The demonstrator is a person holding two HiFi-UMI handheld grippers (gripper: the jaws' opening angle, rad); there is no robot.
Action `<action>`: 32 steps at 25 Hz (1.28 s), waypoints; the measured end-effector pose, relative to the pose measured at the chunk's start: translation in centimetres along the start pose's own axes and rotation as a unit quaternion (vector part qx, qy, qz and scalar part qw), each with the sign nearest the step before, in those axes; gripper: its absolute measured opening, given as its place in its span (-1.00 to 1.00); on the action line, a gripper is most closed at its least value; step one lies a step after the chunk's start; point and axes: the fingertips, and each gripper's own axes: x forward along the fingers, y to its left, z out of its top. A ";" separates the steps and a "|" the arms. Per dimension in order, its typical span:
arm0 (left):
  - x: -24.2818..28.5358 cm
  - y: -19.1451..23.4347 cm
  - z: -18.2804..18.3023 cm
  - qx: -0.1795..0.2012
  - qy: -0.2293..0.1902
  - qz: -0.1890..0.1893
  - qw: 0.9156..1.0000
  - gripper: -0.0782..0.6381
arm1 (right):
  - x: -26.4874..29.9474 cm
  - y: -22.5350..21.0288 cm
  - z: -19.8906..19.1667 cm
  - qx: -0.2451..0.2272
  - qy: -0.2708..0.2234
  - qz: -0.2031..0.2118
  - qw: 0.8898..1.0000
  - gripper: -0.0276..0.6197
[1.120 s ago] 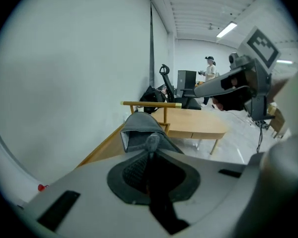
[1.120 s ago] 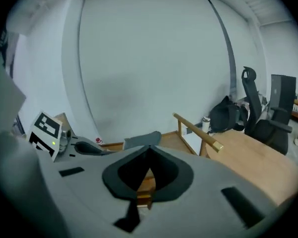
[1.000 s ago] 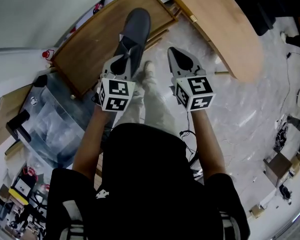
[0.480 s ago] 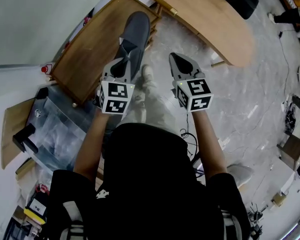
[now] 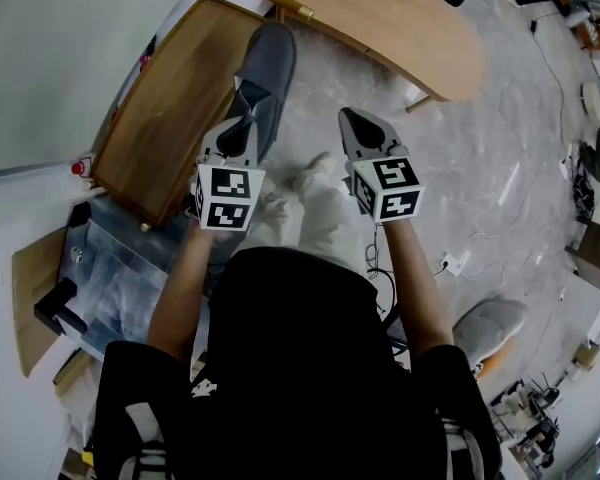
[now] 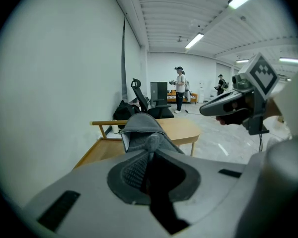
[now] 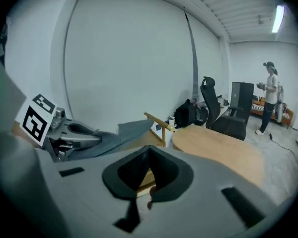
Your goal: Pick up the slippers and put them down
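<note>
Grey slipper [image 5: 267,68] hangs in the air, its near end pinched between the clamped jaws of our left gripper [image 5: 246,120]. Our right gripper [image 5: 357,125] rides beside it, jaws pressed together on nothing. We judge we are mid-carry, so the next move is to lower and release. The wooden shelf [image 5: 170,118] lies beneath the toe and the oval table [image 5: 400,28] rim just beyond. The floor [image 5: 510,178] to our right offers open room.

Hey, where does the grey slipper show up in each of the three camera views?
Head view: slipper upper centre-left, clamped in the left gripper.
Left gripper view: slipper dead centre, pinched between the jaws.
Right gripper view: slipper left of centre.
Shared landmark: the rounded wooden table, in all three.
</note>
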 end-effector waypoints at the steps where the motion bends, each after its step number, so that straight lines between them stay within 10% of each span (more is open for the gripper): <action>1: 0.1 -0.3 0.1 0.002 -0.001 -0.003 1.000 -0.73 | -0.4 -0.3 -0.3 0.001 0.002 -0.004 1.000 -0.96; 32: 10.0 -20.0 3.2 0.054 0.023 -0.085 0.995 -0.73 | -11.6 -16.5 -12.4 0.083 0.049 -0.075 0.993 -0.96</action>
